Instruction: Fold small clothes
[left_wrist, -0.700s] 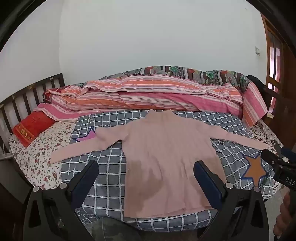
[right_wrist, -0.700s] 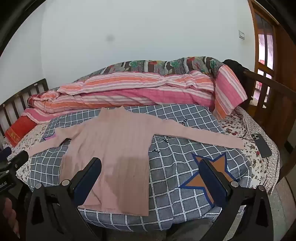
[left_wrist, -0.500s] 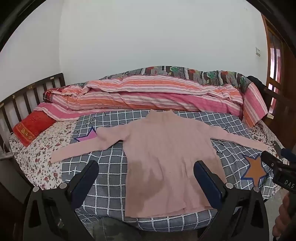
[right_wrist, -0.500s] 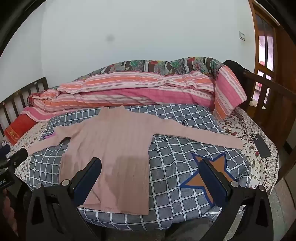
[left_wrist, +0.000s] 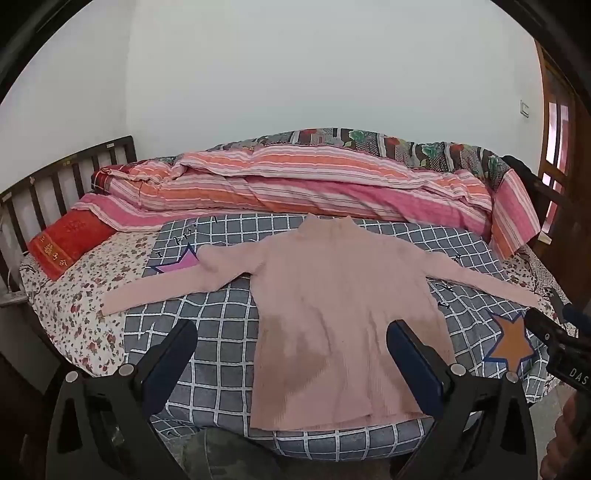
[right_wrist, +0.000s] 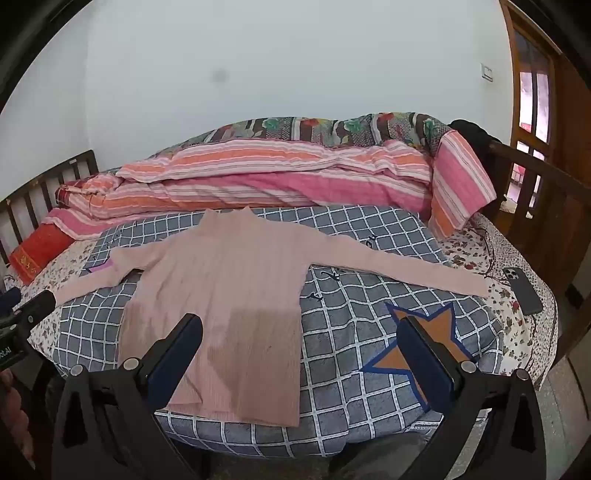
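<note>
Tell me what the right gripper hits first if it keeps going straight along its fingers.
Probably the grey checked quilt, just right of the pink long-sleeved sweater; the right gripper is open and empty. Depth is uncertain.

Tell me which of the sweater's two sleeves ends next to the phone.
The sleeve on the right of the pink sweater. Its cuff ends beside the dark phone on the floral sheet; the other sleeve ends toward the red pillow.

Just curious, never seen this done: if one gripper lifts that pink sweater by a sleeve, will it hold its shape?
Probably not. The sweater lies flat and thin on the blanket, so it would likely droop. Its long sleeve would probably dangle. It looks light.
</note>
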